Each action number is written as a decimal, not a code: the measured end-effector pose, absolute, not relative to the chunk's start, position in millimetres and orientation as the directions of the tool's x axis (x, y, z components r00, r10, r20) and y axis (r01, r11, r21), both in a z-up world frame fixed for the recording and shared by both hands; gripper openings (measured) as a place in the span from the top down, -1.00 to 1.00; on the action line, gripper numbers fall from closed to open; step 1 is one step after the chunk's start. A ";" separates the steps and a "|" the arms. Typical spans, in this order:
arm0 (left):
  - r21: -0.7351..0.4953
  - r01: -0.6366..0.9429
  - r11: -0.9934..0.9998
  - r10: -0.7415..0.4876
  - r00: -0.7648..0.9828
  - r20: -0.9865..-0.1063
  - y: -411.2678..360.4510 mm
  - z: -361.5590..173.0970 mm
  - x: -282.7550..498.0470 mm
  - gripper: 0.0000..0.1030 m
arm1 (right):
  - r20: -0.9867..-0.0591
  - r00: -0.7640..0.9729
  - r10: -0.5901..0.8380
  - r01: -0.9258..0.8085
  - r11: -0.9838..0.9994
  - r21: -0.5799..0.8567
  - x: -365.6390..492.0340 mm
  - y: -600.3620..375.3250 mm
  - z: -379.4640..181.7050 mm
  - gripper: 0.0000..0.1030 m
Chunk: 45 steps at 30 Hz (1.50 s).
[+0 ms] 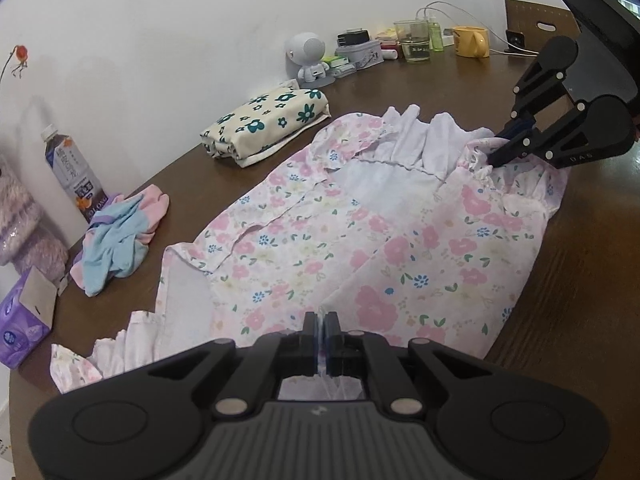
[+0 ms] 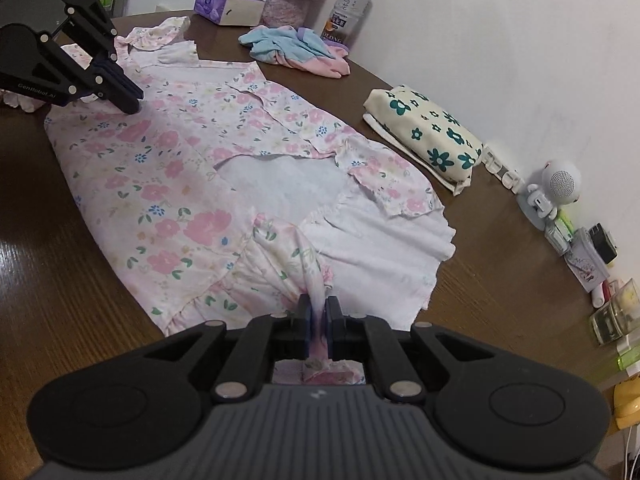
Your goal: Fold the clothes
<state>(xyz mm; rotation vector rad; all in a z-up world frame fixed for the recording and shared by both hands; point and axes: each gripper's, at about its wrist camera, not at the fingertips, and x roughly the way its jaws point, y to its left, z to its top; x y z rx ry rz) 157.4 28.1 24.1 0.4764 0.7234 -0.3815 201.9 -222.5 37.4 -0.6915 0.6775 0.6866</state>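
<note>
The left hand-held gripper (image 1: 320, 320) is clenched on a thin fold of the floral garment (image 1: 360, 240), its two pads pressed together with pale cloth pinched between them at the garment's near edge. The right hand-held gripper (image 2: 318, 312) is likewise clenched on a bunched ridge of the same garment, the fabric drawn up into a narrow pleat between its pads. In the left wrist view the right hand-held gripper shows at the far right edge of the garment, biting a gathered, frilled part; in the right wrist view the left one sits at the garment's far left corner.

The floral garment, pink and blue flowers on a pale ground with white inner cloth showing, lies spread across the dark wooden table (image 1: 580, 280), partly folded over itself, and stretched between the two grips.

Beyond the garment, toward the wall, lies a folded cream cloth with teal flowers (image 1: 268, 120), just beside the garment's far edge. Left of the garment in the left wrist view lies a crumpled blue-and-pink garment (image 1: 120, 240), with a tea bottle (image 1: 74, 176) standing behind it and a purple tissue pack (image 1: 24, 320) nearer the table edge. Past the folded cloth stand a small white robot figure (image 1: 310, 58), a glass beaker (image 1: 412, 40) and a yellow mug (image 1: 472, 40).
</note>
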 end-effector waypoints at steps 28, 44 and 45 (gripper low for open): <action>-0.105 0.402 0.910 -0.379 0.700 -0.605 8.5 39.2 148.5 0.58 | -0.513 0.666 0.542 -0.628 0.778 0.007 168.6 -217.9 77.6 0.36; -0.186 0.306 0.934 -0.353 0.691 -0.631 27.7 2.4 176.8 0.81 | -0.628 0.604 0.490 -0.613 0.790 0.027 206.8 -168.0 18.9 0.66; -0.194 0.301 0.934 -0.354 0.692 -0.630 29.5 1.8 177.4 0.85 | -0.625 0.613 0.483 -0.607 0.795 0.020 207.7 -171.8 18.6 0.66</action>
